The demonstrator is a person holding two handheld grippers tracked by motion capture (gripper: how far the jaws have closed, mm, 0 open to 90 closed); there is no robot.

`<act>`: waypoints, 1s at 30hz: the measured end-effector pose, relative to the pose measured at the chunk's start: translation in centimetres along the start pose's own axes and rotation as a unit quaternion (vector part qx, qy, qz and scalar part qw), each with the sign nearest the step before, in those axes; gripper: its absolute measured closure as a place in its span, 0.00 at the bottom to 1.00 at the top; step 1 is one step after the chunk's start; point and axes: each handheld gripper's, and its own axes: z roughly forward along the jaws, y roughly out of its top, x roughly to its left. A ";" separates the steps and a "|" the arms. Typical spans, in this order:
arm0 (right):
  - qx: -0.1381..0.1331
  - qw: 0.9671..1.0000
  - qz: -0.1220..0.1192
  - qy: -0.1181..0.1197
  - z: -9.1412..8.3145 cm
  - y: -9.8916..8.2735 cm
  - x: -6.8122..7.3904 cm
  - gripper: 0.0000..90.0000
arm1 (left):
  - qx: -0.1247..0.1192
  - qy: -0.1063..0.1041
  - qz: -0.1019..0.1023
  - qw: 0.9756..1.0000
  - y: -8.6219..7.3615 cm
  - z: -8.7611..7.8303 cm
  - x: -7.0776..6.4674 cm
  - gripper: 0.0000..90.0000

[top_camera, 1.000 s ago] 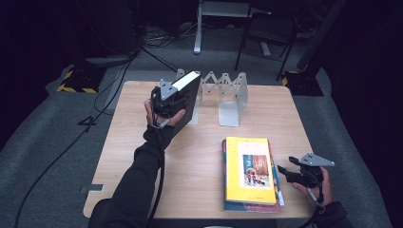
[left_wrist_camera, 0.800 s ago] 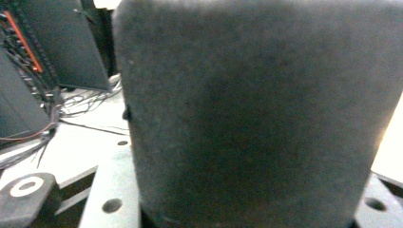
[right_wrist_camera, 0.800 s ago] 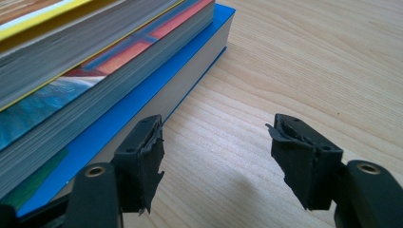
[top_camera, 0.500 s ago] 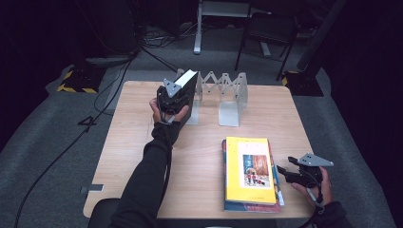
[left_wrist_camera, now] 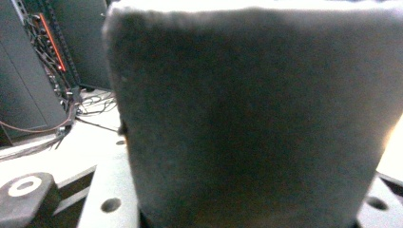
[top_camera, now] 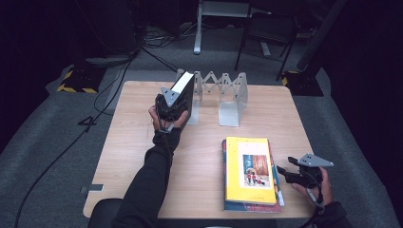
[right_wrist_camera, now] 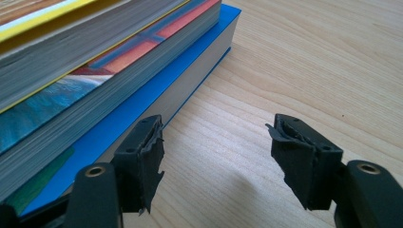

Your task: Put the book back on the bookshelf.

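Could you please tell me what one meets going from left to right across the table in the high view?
Left gripper shut on the black book → metal book rack → stack of books → right gripper, open.

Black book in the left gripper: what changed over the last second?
The left gripper has carried the black book away from the person and lowered it toward the left end of the metal book rack, grip unchanged. The right gripper stays open beside the book stack, which hasn't moved.
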 end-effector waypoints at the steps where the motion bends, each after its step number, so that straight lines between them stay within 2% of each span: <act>1: 0.001 1.000 -0.001 0.000 0.0 0.0 0.0 0.39 | -0.001 0.001 0.000 1.000 -0.1 -0.1 -0.1 0.57; 6: 0.003 1.000 -0.002 -0.002 0.1 -0.1 0.0 0.39 | 0.000 0.002 -0.004 1.000 -0.8 -0.8 -0.1 0.57; 9: 0.003 1.000 -0.003 0.000 0.0 -0.1 0.1 0.39 | 0.001 0.000 0.000 1.000 -1.1 -1.2 -0.1 0.56; 15: 0.005 1.000 -0.003 0.000 0.1 -0.1 0.1 0.39 | 0.003 -0.005 -0.004 1.000 -1.5 -1.5 0.4 0.56; 20: 0.004 1.000 0.000 -0.001 0.0 -0.1 0.1 0.39 | 0.000 -0.010 0.012 1.000 -1.8 -1.9 0.1 0.55; 24: 0.005 1.000 -0.002 0.000 0.0 -0.1 0.2 0.39 | 0.001 -0.010 0.016 1.000 -2.0 -2.1 0.0 0.54; 30: 0.005 1.000 -0.001 0.001 0.0 -0.1 0.2 0.39 | 0.020 -0.010 0.029 0.999 -2.7 -2.2 0.1 0.52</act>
